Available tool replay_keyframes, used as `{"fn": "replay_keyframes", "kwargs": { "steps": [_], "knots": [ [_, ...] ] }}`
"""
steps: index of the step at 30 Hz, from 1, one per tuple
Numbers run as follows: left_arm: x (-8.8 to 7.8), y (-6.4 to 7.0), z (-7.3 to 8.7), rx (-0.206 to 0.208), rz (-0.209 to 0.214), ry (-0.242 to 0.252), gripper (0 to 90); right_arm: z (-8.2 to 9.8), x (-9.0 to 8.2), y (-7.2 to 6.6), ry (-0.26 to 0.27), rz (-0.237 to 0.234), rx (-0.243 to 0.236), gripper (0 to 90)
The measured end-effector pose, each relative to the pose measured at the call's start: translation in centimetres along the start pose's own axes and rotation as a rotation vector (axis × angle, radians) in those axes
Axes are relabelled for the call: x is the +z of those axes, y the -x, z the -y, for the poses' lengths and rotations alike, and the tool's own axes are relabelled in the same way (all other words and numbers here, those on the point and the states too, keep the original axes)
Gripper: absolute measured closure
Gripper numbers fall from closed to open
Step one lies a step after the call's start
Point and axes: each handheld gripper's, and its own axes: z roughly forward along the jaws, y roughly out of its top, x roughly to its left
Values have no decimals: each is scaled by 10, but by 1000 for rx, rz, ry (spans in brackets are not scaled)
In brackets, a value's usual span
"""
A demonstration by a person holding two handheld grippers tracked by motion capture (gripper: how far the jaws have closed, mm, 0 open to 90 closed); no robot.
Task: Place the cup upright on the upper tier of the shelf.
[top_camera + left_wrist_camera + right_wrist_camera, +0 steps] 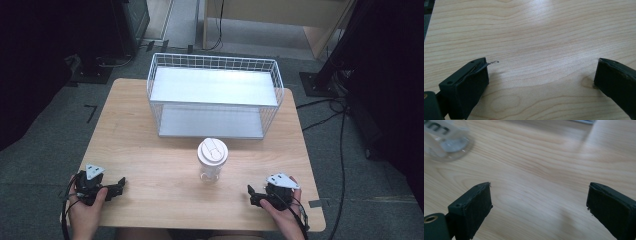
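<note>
A: Left to right, quick. Left gripper sits at the near left corner of the table, held in the left hand, pointing toward the middle. In the left gripper view its jaws stand wide apart, nothing between them, just bare wood.

B: The thing in play?

A: Clear plastic cup with white lid, upright, middle of the table, a bit toward the near edge. Just in front of the white wire shelf rack, which takes the far half. Cup and rack apart, not touching.

B: Right side?

A: Right gripper at the near right corner, right hand low on the table, jaws aimed left and slightly forward. Jaws spread, nothing pinched. In the right gripper view the cup's clear base shows at top left, blurred.

B: So which hand is nearer?

A: Right, I'd say. The cup lies forward and to the left of its jaws; the left gripper is well apart from it. Cup's long axis is vertical, so a level side grip around the body looks like the fit.

B: Hand poses?

A: Both forearms come in from the near edge, both grippers low and roughly level, grey plates up. Neither touches the cup.
</note>
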Motion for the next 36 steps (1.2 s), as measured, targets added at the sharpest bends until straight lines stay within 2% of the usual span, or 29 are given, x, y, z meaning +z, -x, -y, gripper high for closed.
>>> {"fn": "replay_keyframes", "kwargs": {
  "steps": [5,6,7,9,12,13,18,32,36],
  "knots": [
    [0,0,0,0,0,0,0,-15,4,-22,38,-48,-23,58],
    [0,0,0,0,0,0,0,-15,4,-22,38,-48,-23,58],
    [0,0,0,0,0,0,0,-19,5,-28,51,-71,-26,57],
    [0,0,0,1,0,0,1,-20,5,-30,55,-80,-33,56],
    [0,0,0,0,0,0,1,-24,8,-40,67,-118,-41,49],
    [0,0,0,0,0,0,1,-27,10,-45,78,-137,-57,48],
    [0,0,0,1,0,0,0,-33,11,-57,83,-156,-66,46],
    [0,0,0,1,0,0,0,-59,21,-85,157,-192,-52,43],
    [0,0,0,0,0,0,0,-66,24,-93,175,-205,-61,44]
  ]
}}
